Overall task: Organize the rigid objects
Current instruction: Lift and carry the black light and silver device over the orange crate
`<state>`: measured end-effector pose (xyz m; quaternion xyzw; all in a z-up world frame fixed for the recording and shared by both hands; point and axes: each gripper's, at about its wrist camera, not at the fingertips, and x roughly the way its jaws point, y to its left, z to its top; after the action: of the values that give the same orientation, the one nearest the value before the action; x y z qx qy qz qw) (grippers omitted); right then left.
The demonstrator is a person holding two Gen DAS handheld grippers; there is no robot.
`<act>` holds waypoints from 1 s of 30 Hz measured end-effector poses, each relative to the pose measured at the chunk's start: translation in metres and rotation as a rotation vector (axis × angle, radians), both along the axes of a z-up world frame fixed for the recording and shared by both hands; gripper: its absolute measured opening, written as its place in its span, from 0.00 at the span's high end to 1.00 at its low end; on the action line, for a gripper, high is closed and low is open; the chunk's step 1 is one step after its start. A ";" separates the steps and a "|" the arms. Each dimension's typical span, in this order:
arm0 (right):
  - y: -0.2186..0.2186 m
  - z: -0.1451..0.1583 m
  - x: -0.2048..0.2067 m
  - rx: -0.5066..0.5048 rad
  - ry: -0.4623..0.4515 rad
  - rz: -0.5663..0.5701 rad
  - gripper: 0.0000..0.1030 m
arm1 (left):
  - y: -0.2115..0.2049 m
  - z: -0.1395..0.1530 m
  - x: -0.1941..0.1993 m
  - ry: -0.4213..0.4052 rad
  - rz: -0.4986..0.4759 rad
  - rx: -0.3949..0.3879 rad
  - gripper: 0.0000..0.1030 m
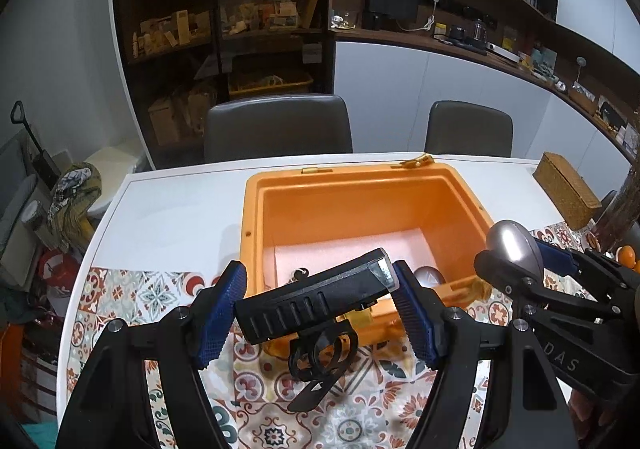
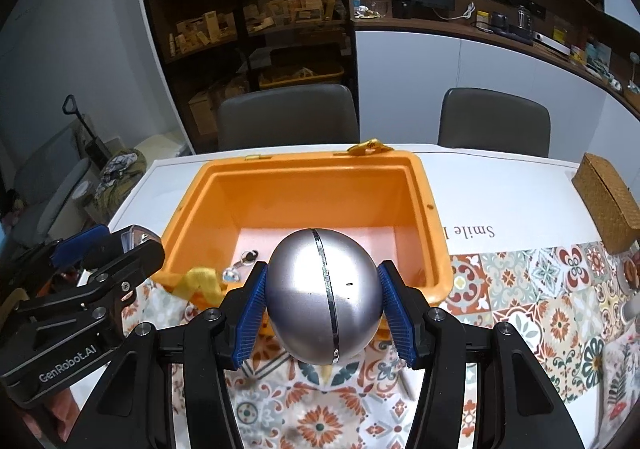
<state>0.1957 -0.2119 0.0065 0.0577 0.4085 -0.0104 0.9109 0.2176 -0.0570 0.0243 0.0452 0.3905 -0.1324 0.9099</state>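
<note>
The left gripper (image 1: 320,307) is clamping a black bike light (image 1: 316,299) crosswise between its blue pads (image 1: 222,315), with the light's clear lens end against the right pad and a black mounting strap (image 1: 320,363) dangling beneath it. The light is hanging just in front of the near wall of the orange bin (image 1: 360,209), above the patterned cloth (image 1: 260,401). The right gripper (image 2: 323,303) is squeezing a silver egg-shaped object (image 2: 323,295), with a chrome seam running down its face, tilted slightly and held in the air just short of the bin's (image 2: 308,185) near rim. Each gripper is showing in the other's view, side by side and near one another. Inside the bin, a set of keys (image 2: 248,258) and a small shiny piece (image 2: 230,275) are lying on the pale pink floor near the front left corner. The bin is sitting open on the white bench (image 2: 500,177), partly on the cloth, with a yellow strap (image 2: 200,283) hanging over its near edge. A woven box (image 2: 608,197) is standing well apart to the right, and two grey chairs (image 2: 288,115) are facing the far side.
</note>
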 end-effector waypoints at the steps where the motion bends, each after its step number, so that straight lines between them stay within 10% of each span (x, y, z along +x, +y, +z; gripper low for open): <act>1: 0.000 0.000 0.002 -0.003 0.003 -0.004 0.47 | -0.001 0.001 0.003 0.005 -0.004 0.004 0.29; 30: -0.011 -0.037 0.091 -0.015 0.231 -0.032 0.47 | -0.013 -0.036 0.086 0.177 0.000 0.095 0.29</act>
<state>0.2866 -0.2231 -0.0302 0.0557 0.5095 -0.0344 0.8580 0.3038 -0.0704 -0.0115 0.0766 0.4752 -0.1171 0.8687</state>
